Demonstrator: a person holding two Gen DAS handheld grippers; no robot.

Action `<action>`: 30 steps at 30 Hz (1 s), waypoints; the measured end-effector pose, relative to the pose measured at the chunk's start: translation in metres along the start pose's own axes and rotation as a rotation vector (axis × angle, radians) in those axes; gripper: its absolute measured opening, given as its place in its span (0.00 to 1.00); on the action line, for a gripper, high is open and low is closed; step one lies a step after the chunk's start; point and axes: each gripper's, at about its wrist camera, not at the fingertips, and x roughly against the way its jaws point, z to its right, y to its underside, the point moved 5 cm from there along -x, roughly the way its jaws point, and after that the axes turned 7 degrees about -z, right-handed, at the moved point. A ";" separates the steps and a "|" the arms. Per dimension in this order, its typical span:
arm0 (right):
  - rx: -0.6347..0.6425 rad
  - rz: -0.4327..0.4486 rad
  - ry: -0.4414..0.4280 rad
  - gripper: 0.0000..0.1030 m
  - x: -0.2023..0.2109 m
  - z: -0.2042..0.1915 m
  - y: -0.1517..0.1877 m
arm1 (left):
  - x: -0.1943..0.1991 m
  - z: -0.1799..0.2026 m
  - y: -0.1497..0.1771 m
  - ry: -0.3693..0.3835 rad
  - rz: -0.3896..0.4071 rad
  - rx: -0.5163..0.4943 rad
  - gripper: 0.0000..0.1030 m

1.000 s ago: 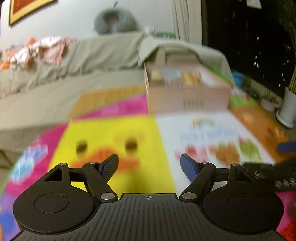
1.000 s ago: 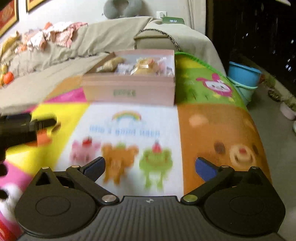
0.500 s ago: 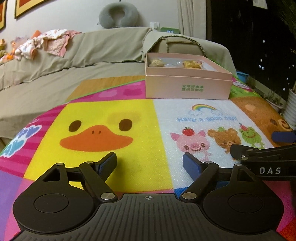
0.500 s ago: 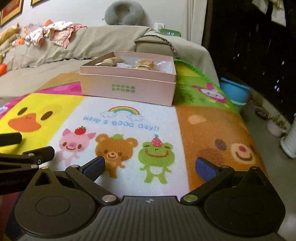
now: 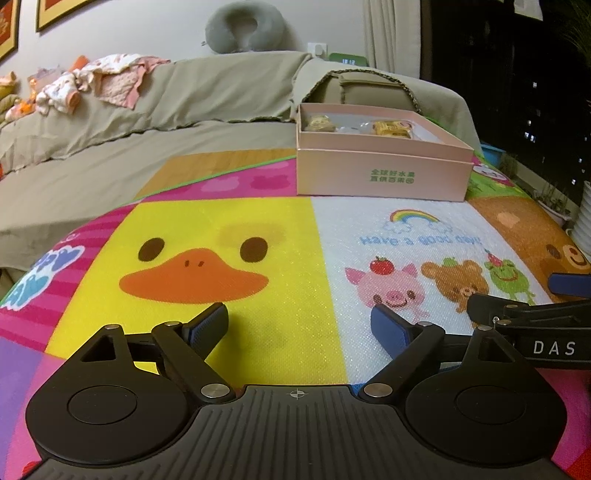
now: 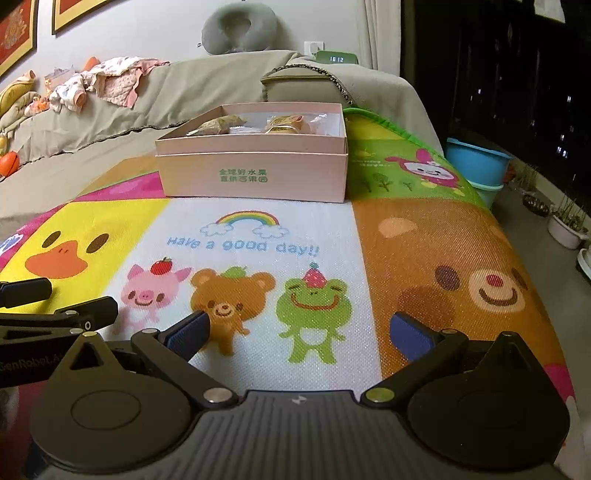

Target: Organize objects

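Note:
An open pink box stands at the far side of a colourful cartoon play mat. Wrapped snacks lie inside it. The box also shows in the right wrist view, with the snacks in it. My left gripper is open and empty, low over the yellow duck panel. My right gripper is open and empty, low over the bear and frog print. Each gripper shows at the edge of the other's view: the right gripper and the left gripper.
A sofa with a grey-green cover runs behind the mat, with clothes and a neck pillow on it. Blue tubs and plant pots stand on the floor to the right.
Both views have settled from a blurred sweep to a steady low look along the mat. Both grippers stay open and empty, side by side.

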 end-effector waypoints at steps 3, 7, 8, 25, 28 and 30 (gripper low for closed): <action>-0.001 -0.002 0.005 1.00 0.000 -0.001 0.000 | -0.002 0.002 -0.001 -0.006 -0.001 0.003 0.90; -0.001 -0.002 0.005 1.00 0.001 -0.002 0.001 | -0.002 0.003 -0.001 -0.009 0.001 0.002 0.89; -0.001 -0.002 0.005 1.00 0.001 -0.002 0.001 | -0.002 0.004 -0.002 -0.011 0.001 0.002 0.89; -0.003 -0.006 0.006 1.00 0.001 -0.002 0.001 | -0.002 0.005 -0.002 -0.013 0.004 0.009 0.89; -0.003 -0.007 0.006 1.00 0.001 -0.002 0.001 | -0.002 0.005 -0.002 -0.013 0.005 0.009 0.89; -0.003 -0.007 0.006 1.00 0.001 -0.002 0.001 | -0.002 0.005 -0.002 -0.013 0.005 0.010 0.89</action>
